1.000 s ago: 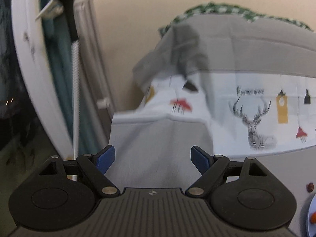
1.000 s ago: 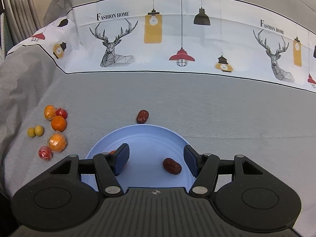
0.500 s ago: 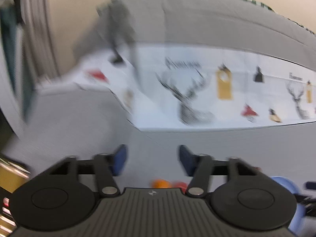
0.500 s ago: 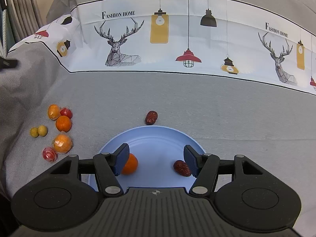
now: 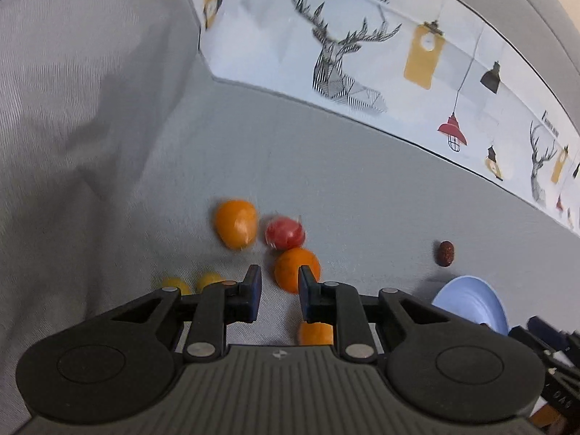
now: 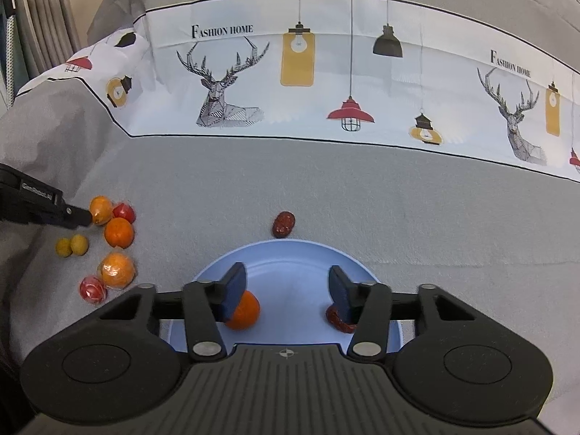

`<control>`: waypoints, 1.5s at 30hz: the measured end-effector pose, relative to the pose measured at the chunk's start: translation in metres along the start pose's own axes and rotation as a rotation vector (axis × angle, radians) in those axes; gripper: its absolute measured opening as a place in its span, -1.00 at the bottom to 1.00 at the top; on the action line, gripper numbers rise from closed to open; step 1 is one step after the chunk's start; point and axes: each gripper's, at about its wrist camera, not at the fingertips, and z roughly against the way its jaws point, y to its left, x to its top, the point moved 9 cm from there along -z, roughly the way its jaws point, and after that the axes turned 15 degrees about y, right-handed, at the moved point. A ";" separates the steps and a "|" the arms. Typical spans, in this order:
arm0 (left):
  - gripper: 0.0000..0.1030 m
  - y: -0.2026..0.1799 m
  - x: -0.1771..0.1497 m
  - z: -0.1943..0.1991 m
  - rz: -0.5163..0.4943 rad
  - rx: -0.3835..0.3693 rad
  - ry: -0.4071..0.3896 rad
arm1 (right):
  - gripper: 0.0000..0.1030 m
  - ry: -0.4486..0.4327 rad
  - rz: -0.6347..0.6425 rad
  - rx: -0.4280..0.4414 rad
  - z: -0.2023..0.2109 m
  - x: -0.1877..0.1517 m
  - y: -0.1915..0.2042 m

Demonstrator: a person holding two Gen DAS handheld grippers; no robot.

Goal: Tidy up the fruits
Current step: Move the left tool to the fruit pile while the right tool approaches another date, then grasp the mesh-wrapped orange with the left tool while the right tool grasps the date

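A light blue plate (image 6: 290, 257) lies on the grey cloth and holds an orange (image 6: 244, 311) and a red date (image 6: 339, 320). My right gripper (image 6: 287, 290) is open and empty above the plate. Another date (image 6: 283, 224) lies just beyond the rim. To the left lies a cluster of loose fruit: oranges (image 5: 296, 269), a wrapped orange fruit (image 5: 235, 223), a red wrapped fruit (image 5: 284, 232) and two small yellow fruits (image 5: 208, 280). My left gripper (image 5: 276, 291) hovers over this cluster, jaws narrowly apart and empty, just short of an orange. It also shows in the right wrist view (image 6: 43, 206).
The grey cloth has a white printed band (image 6: 326, 83) with deer and lamps at the back. The cloth drops away at the left edge (image 5: 54, 145). The plate shows at the lower right of the left wrist view (image 5: 471, 304), with the date (image 5: 445, 253) beyond it.
My left gripper has swung from the table's left corner down over the fruit cluster, and its jaws have narrowed. The right gripper has drawn back a little, and an orange now shows on the plate.
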 end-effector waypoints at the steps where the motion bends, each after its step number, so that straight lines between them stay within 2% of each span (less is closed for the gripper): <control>1: -0.56 0.000 -0.002 -0.002 0.003 -0.007 0.012 | -0.17 -0.002 0.003 0.000 0.000 0.000 0.001; 7: -0.50 -0.010 -0.003 -0.015 -0.041 0.005 0.069 | -0.23 -0.002 -0.002 0.011 0.001 0.000 0.005; 9: -0.41 -0.015 -0.006 -0.018 -0.061 0.003 0.085 | -0.23 0.001 0.000 0.017 0.002 -0.001 0.005; 11: -0.13 -0.021 -0.007 -0.023 -0.081 0.005 0.097 | -0.22 0.006 0.004 0.017 0.002 -0.002 0.006; 13: 0.03 -0.025 -0.010 -0.026 -0.097 0.001 0.105 | -0.20 0.009 0.006 0.016 0.001 -0.003 0.006; 16: 0.09 -0.031 -0.012 -0.030 -0.127 0.014 0.115 | -0.18 0.015 0.002 0.013 0.000 -0.004 0.004; 24: 0.12 -0.038 -0.013 -0.037 -0.153 0.024 0.132 | -0.08 0.027 0.012 0.009 -0.004 -0.006 0.005; 37: 0.13 -0.045 -0.021 -0.049 -0.215 0.071 0.167 | -0.06 0.012 0.012 0.006 0.000 -0.003 0.005; 39: 0.07 -0.044 -0.021 -0.049 -0.211 0.070 0.168 | -0.06 0.000 -0.011 0.007 0.003 -0.001 0.000; 41: -0.22 -0.045 -0.020 -0.050 -0.208 0.059 0.170 | -0.06 -0.016 -0.050 0.023 0.007 0.004 -0.008; 42: -0.22 -0.045 -0.020 -0.050 -0.209 0.052 0.172 | -0.13 -0.022 -0.065 0.033 0.009 0.005 -0.011; 43: -0.22 -0.046 -0.020 -0.050 -0.215 0.056 0.169 | -0.29 -0.027 -0.078 0.043 0.009 0.008 -0.014; 45: -0.23 -0.047 -0.019 -0.048 -0.217 0.062 0.158 | -0.41 -0.029 -0.097 0.058 0.009 0.014 -0.020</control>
